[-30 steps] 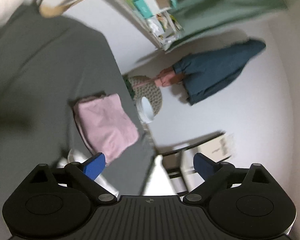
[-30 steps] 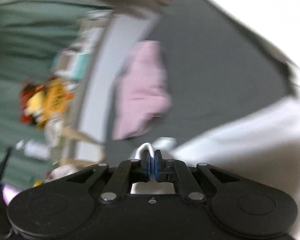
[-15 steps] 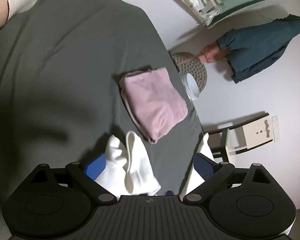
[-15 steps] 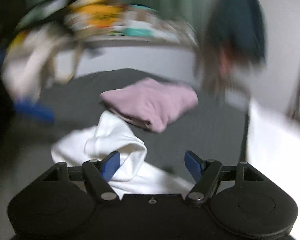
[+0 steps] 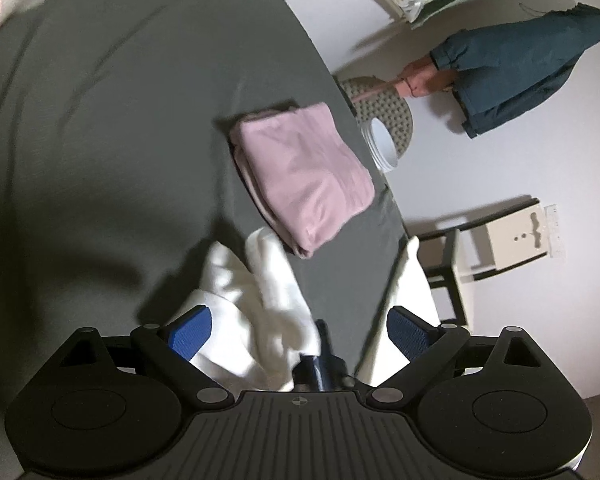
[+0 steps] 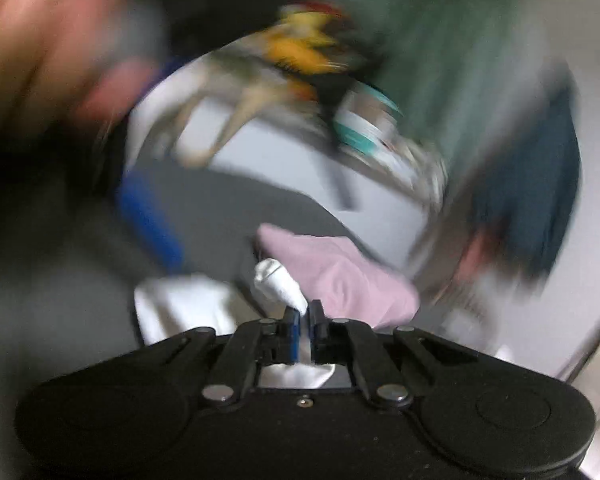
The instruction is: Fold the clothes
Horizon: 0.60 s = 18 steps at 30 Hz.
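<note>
Fingers (image 6: 305,322) of my right gripper pinch the white garment (image 5: 256,300), left gripper (image 5: 300,330) wide; next I'd spread it flat beside the folded pink garment (image 5: 304,172).

**Bed surface and items resting on it**

The bed (image 5: 100,140) is covered with a dark grey sheet, lightly creased, its right edge running alongside a pale wall. A folded pink garment (image 5: 304,172) lies flat on the sheet near that edge, in a neat rectangular stack of layers. A white garment (image 5: 256,304) lies crumpled on the sheet just beside the pink one, touching or nearly touching its near corner. The right wrist view is blurred; it shows the same pink stack (image 6: 340,276) on the grey sheet.
</note>
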{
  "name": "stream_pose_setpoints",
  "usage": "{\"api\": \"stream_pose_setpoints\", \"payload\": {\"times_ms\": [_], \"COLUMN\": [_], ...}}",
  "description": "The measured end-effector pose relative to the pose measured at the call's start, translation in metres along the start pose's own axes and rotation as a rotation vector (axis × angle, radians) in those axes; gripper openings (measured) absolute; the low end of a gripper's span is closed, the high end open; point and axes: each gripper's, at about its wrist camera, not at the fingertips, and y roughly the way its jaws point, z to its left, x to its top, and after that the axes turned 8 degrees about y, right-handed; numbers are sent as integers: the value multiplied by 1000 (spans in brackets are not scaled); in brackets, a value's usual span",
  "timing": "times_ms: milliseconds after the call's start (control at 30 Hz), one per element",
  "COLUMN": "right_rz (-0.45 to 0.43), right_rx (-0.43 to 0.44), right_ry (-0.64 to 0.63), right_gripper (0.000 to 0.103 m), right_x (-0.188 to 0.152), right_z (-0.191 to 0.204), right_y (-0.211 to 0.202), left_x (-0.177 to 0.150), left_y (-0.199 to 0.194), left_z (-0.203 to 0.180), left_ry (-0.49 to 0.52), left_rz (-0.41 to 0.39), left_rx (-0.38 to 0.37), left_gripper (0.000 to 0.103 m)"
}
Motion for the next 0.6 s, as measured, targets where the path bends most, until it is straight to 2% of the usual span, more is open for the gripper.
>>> {"api": "stream_pose_setpoints", "payload": {"times_ms": [100,133,200,300,333,400,433,500,600], "right_rz": [-32,-34,-42,-48,-47,-46,-51,-56,-60], "right_rx": [74,93,99,121,127,131,134,147,155], "right_ry": [341,396,427,395,383,347,336,320,290], "right_gripper": [5,5,5,5,5,5,5,5,7], "right_x": [8,9,12,15,16,12,12,14,16], "right_z": [-32,-37,-41,-37,-35,-30,-27,-19,-8], "right_y": [-14,-18,-26,-32,-32,-37,-38,-37,-38], "left_x": [-1,-3,-5,-5,-4,-3,-3,-4,-1], "left_y": [6,6,4,-2,-3,-1,1,2,0], "left_z": [0,-1,-6,-17,-20,-21,-22,-22,-23], "left_ry": [-28,-23,4,77,94,112,122,144,184], "left_rz": [12,5,-26,-75,-81,-59,-44,-34,-53], "left_rx": [-66,-93,-124,-125,-131,-137,-130,-111,-86], "left_gripper": [95,95,94,93,80,62,51,35,3]}}
